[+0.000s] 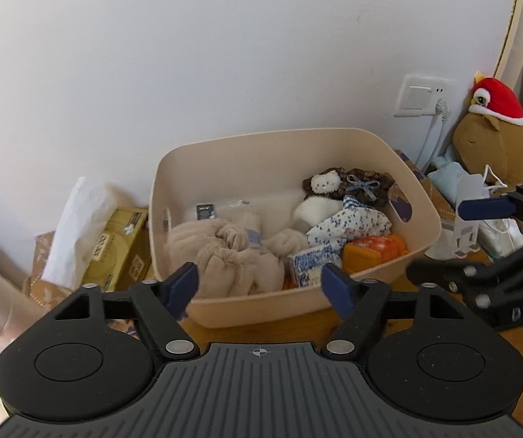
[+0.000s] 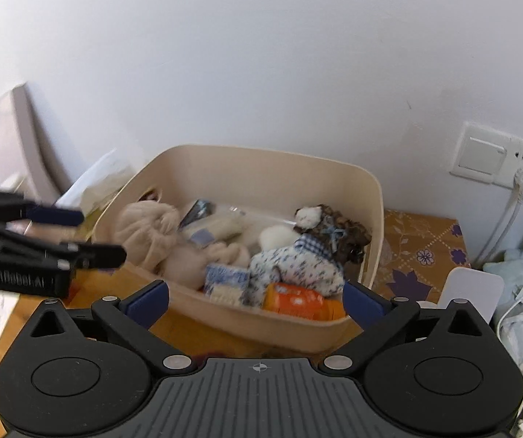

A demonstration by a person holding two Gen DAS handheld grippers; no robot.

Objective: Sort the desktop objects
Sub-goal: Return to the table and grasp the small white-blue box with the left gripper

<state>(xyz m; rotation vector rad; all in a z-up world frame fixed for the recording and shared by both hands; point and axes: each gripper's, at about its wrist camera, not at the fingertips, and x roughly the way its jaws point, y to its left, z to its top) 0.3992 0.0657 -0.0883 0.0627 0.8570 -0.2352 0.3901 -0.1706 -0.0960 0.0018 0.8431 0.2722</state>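
A beige plastic bin [image 1: 254, 310] stands on the wooden desk against the wall; it also shows in the right wrist view [image 2: 374, 226]. Inside lie a beige fluffy cloth [image 1: 225, 252], a blue-flowered white fabric [image 1: 349, 222], a brown plush with a white bear face [image 1: 349, 182], an orange box [image 1: 374, 250] and a blue-patterned packet [image 1: 310, 264]. My left gripper [image 1: 261, 286] is open and empty just before the bin's near wall. My right gripper [image 2: 256, 299] is open and empty, also at the bin's near rim. Each gripper shows at the edge of the other's view.
A yellow carton [image 1: 122, 248] and a white bag [image 1: 79, 226] stand left of the bin. A brown plush with a red hat [image 1: 495, 135], a white device [image 2: 473, 292], light blue cloth [image 1: 447, 179], cables and a wall socket [image 1: 425, 96] are at the right.
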